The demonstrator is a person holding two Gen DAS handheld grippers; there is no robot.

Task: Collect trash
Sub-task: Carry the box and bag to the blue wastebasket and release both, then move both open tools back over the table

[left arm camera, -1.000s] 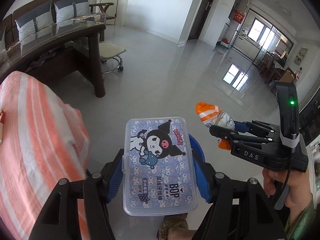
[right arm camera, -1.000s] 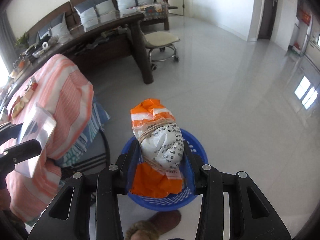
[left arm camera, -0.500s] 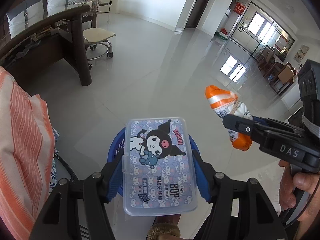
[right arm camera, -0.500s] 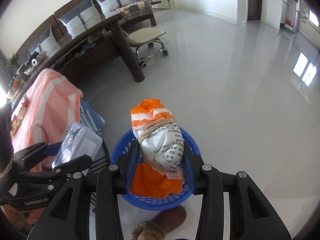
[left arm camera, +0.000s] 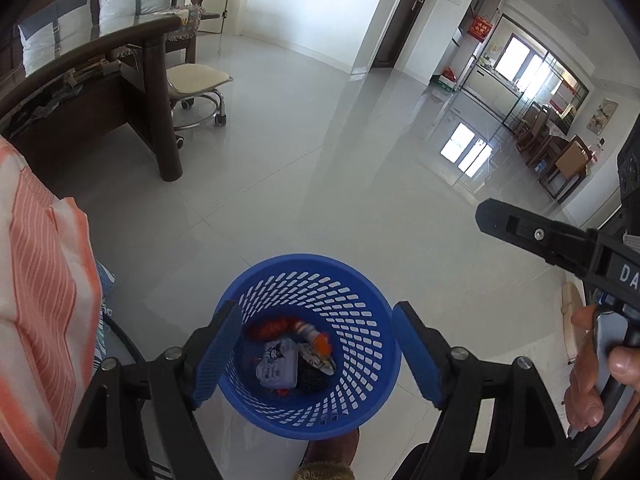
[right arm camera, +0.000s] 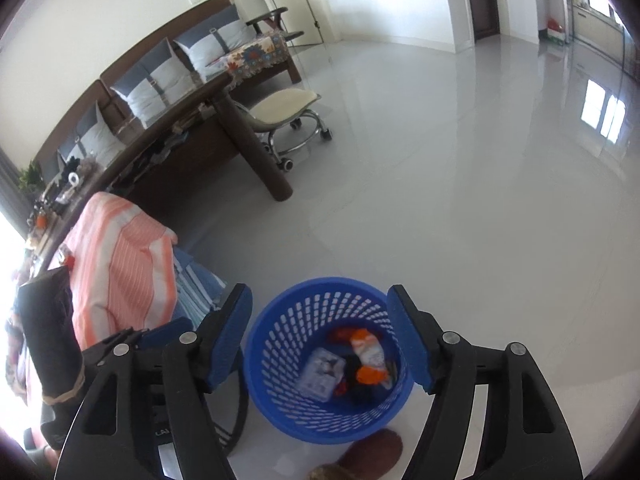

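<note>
A blue perforated basket [left arm camera: 360,280] stands on the floor; it also shows in the right wrist view [right arm camera: 280,332]. Inside lie a clear plastic box with a cartoon print [left arm camera: 278,366] [right arm camera: 322,372] and an orange-and-white wrapped bag [left arm camera: 316,346] [right arm camera: 368,354] among other scraps. My left gripper [left arm camera: 316,354] is open and empty above the basket. My right gripper [right arm camera: 324,340] is open and empty above it too. The right gripper's finger [left arm camera: 520,228] reaches in from the right in the left wrist view.
A table with an orange-striped cloth [left arm camera: 44,280] [right arm camera: 116,264] stands left of the basket. A dark wooden desk [left arm camera: 120,92] and a wheeled stool [left arm camera: 198,80] stand behind. A furry slipper [right arm camera: 360,456] sits at the basket's near side. Glossy grey floor [left arm camera: 320,160] spreads beyond.
Both grippers have opened. The cartoon box has left the left gripper and the orange-and-white bag has left the right gripper; both now lie in the basket.
</note>
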